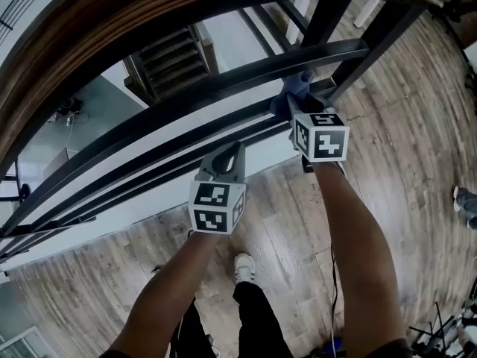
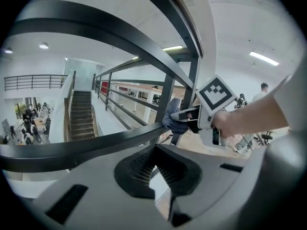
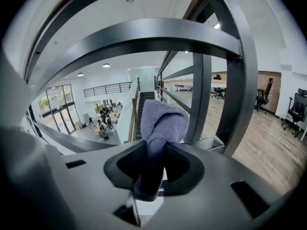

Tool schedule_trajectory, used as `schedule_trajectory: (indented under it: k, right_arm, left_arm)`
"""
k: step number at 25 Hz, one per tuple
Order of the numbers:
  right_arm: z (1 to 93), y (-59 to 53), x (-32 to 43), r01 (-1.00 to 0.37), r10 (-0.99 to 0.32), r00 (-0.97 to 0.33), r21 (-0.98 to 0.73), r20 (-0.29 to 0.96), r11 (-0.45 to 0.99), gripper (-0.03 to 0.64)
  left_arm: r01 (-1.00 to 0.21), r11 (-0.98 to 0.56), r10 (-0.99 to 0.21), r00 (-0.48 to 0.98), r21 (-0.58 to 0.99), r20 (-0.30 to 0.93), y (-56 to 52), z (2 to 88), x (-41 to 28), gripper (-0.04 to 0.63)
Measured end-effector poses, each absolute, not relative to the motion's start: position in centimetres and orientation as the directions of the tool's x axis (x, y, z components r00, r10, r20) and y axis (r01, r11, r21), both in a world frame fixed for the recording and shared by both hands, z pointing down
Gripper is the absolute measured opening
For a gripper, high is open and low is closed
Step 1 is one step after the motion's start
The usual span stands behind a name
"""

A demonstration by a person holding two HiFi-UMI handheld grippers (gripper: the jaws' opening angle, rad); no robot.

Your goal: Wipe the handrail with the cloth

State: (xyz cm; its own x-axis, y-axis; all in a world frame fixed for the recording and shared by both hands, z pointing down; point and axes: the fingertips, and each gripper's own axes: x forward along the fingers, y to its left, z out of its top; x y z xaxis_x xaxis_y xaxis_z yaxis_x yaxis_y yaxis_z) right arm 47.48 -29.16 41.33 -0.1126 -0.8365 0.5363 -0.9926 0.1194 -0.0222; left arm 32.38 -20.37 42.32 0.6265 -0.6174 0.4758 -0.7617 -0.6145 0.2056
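A curved brown wooden handrail (image 1: pixel 112 36) runs across the top of the head view, with black metal rails (image 1: pixel 223 88) below it. My right gripper (image 1: pixel 298 101) is shut on a blue-grey cloth (image 1: pixel 299 86) and holds it against one of the black rails, beside an upright post (image 1: pixel 350 58). In the right gripper view the cloth (image 3: pixel 163 121) bulges out between the jaws of the right gripper (image 3: pixel 156 150). My left gripper (image 1: pixel 227 155) hangs lower left, just short of a lower rail (image 2: pixel 96 147), shut with nothing in it. From the left gripper (image 2: pixel 156 150) the cloth (image 2: pixel 173 119) shows ahead on the right.
Wood-plank floor (image 1: pixel 402 148) lies under the railing on my side. My legs and a white shoe (image 1: pixel 244 267) are below the grippers, with a cable (image 1: pixel 333 289) beside them. Another person's foot (image 1: pixel 466 198) is at the right edge. A staircase (image 1: pixel 168 58) drops beyond the rails.
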Motion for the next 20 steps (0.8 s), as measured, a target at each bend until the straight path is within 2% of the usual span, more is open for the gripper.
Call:
schedule_trajectory:
  k: [8, 15, 18, 20]
  right_arm:
    - [41.2, -30.2, 53.9, -0.999, -0.838, -0.027, 0.022, 0.546, 0.046, 0.097]
    - [41.1, -30.6, 55.7, -1.000, -0.831, 0.019, 0.030, 0.556, -0.003, 0.097]
    - [40.7, -30.2, 55.3, -0.999, -0.854, 0.017, -0.027, 0.520, -0.036, 0.097]
    - [39.6, -29.3, 54.1, -0.997, -0.896, 0.000, -0.072, 0.444, -0.035, 0.097]
  left_arm:
    - [-0.759, -0.617, -0.612, 0.628, 0.206, 0.481, -20.7, 42.7, 33.9, -0.002]
    - [-0.766, -0.605, -0.612, 0.623, 0.218, 0.488, -19.4, 42.4, 32.6, -0.002]
    - [-0.777, -0.593, -0.628, 0.610, 0.211, 0.484, -18.9, 42.1, 30.5, -0.002]
    - [-0.795, -0.569, -0.650, 0.592, 0.211, 0.477, -18.3, 41.9, 28.2, -0.002]
